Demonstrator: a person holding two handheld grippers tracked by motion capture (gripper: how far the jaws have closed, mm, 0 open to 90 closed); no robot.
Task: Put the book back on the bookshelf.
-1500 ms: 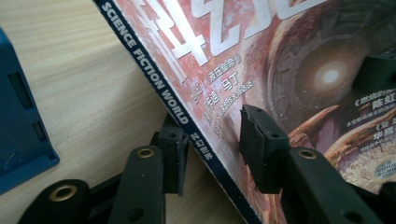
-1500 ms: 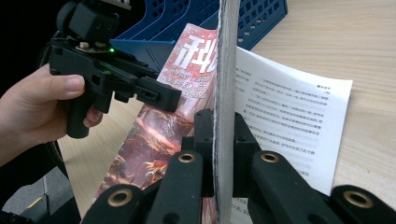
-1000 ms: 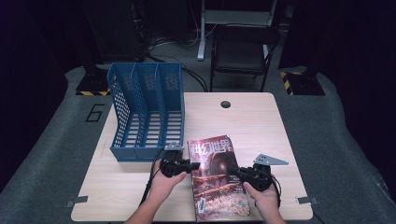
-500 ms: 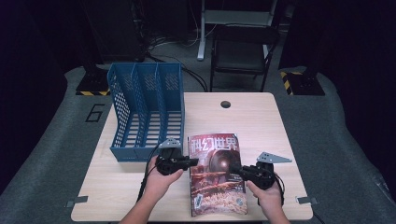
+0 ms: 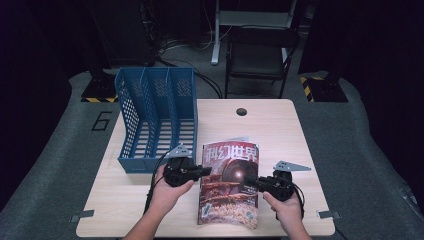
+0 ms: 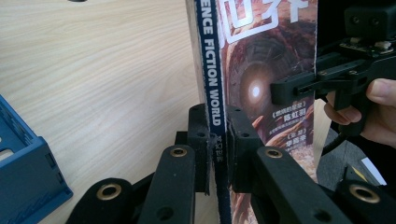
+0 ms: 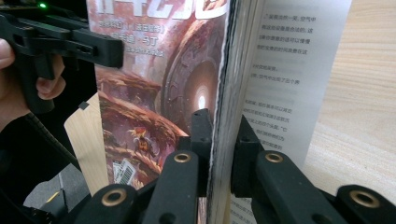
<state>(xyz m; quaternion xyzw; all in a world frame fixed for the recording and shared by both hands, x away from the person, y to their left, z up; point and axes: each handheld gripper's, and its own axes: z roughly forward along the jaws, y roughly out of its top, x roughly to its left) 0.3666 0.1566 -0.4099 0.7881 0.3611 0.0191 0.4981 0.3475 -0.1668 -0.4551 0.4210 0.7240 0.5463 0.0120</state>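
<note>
Pale wood-grain tabletop [image 5: 280,135] fills the foreground, ringed by grey carpet and a dark room behind.

Nearest the viewer, a person's two forearms come in from the bottom edge. The left hand [image 5: 167,192] carries the black left gripper [image 5: 206,171], and the right hand [image 5: 286,210] carries the black right gripper [image 5: 248,181]. Each gripper has a grey three-cornered plate on top and a black cable trailing back.

Between the two grippers sits a glossy science fiction magazine with a red-brown cover and large white Chinese title characters [image 5: 229,187]. The left gripper's jaws have just been closing and now pinch the magazine's dark blue spine; in the left gripper view [image 6: 215,149] the spine runs straight up between the two pads. The right gripper is clamped on the magazine's opposite, page-edge side; in the right gripper view [image 7: 219,140] the stacked page edges pass between its pads, with the cover to one side and a printed inner page to the other.

Just beyond the left gripper stands a blue plastic three-slot file rack with perforated walls [image 5: 156,117]. Farther back, near the table's far edge, is a small dark round hole [image 5: 242,111]. Beyond the table stands a black folding chair [image 5: 260,55].
</note>
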